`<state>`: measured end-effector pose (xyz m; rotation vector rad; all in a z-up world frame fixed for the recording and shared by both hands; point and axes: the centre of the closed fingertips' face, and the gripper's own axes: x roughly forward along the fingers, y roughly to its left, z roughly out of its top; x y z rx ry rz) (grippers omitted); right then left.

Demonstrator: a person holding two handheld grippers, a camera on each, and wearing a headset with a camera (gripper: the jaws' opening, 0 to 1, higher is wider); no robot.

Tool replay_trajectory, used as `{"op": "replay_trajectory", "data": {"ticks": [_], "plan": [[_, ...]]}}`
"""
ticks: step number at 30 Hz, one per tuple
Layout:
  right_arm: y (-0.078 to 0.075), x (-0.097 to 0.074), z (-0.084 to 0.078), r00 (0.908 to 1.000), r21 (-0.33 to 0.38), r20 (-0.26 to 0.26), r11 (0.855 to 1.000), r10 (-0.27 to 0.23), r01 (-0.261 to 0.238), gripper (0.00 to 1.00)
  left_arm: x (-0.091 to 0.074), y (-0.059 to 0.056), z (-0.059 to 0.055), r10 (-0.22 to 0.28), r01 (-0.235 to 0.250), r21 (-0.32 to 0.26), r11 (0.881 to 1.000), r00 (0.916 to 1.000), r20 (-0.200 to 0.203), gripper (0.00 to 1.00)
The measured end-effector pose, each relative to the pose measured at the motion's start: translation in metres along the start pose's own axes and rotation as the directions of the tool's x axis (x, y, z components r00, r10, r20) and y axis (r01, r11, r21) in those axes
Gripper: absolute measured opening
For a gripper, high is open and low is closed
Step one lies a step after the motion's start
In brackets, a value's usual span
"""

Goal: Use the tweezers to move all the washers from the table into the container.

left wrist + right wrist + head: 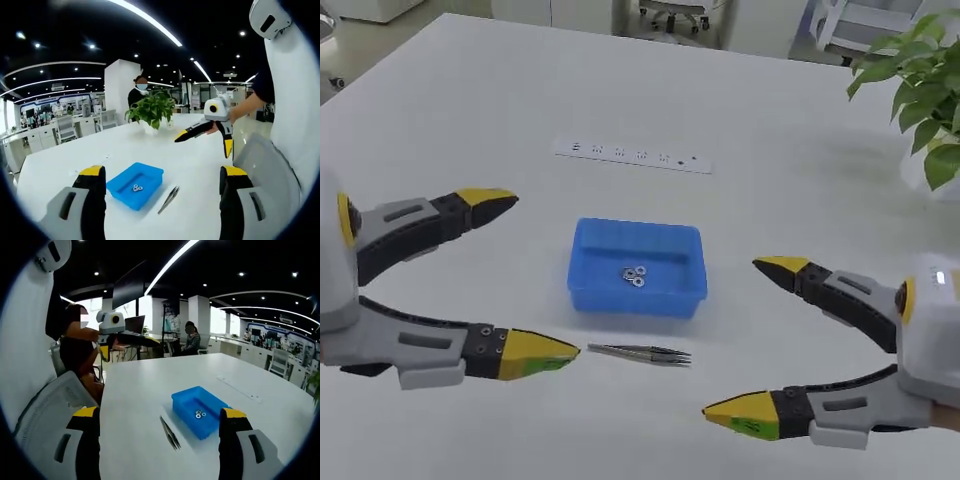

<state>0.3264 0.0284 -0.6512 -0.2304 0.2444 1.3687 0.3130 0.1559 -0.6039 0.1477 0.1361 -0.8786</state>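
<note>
Now, left gripper [545, 275]: fingers are spread wide and nothing is held; the body is cut off at the frame edge.
Right gripper [730, 337]: fingers are likewise parted and empty; the body is cropped at the edge.
Tweezers [640, 353]: laid flat on the surface [470, 100], between the near fingertips of both grippers, touched by neither.
Container [635, 228]: blue, seen between the two pairs of fingers, just beyond the tweezers.
Washers [635, 275]: clustered inside the container; too small to be counted.
</note>
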Motion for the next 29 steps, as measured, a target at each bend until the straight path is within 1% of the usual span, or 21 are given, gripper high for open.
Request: {"op": "replay_trajectory", "data": {"ticks": [3, 4, 6, 8, 10, 14, 17, 21, 29], "plan": [[0.002, -0.002, 0.000, 1.0000, -0.006, -0.008, 1.000, -0.004, 0.004, 1.00, -0.001, -0.002, 0.001, 0.003, -0.003, 0.001, 1.000, 1.0000, 0.002, 1.00], [0.003, -0.003, 0.000, 0.9999, -0.007, -0.009, 1.000, -0.005, 0.005, 1.00, -0.001, -0.002, 0.000, 0.007, -0.007, 0.006, 1.000, 1.0000, -0.002, 1.00], [0.005, -0.005, 0.001, 0.9999, -0.006, -0.008, 1.000, -0.007, 0.007, 0.99, -0.003, 0.002, -0.001, 0.024, -0.024, 0.013, 1.000, 0.9997, -0.009, 1.00], [0.006, -0.006, 0.002, 0.9999, -0.008, -0.007, 1.000, -0.009, 0.009, 0.99, -0.006, 0.004, 0.001, 0.032, -0.032, -0.004, 0.999, 0.9995, 0.001, 1.00], [0.007, -0.007, 0.002, 0.9999, -0.007, -0.011, 1.000, -0.010, 0.010, 0.99, -0.008, 0.005, 0.004, 0.040, -0.040, -0.006, 0.999, 0.9992, 0.009, 1.00], [0.008, -0.009, 0.000, 0.9998, -0.001, -0.016, 1.000, -0.015, 0.015, 0.98, -0.009, 0.004, 0.005, 0.039, -0.039, -0.006, 0.999, 0.9992, 0.009, 1.00], [0.010, -0.008, 0.000, 0.9998, -0.001, -0.017, 1.000, -0.013, 0.013, 0.98, -0.010, 0.001, 0.004, 0.031, -0.031, -0.008, 0.999, 0.9995, 0.003, 1.00], [0.011, -0.007, 0.001, 0.9998, 0.001, -0.013, 1.000, -0.013, 0.013, 0.98, -0.010, 0.000, 0.003, 0.033, -0.033, -0.012, 0.999, 0.9995, 0.001, 1.00], [0.013, -0.008, 0.002, 0.9998, 0.000, -0.009, 1.000, -0.019, 0.019, 0.97, -0.009, -0.003, 0.004, 0.032, -0.032, 0.002, 0.999, 0.9994, -0.010, 1.00]]}}
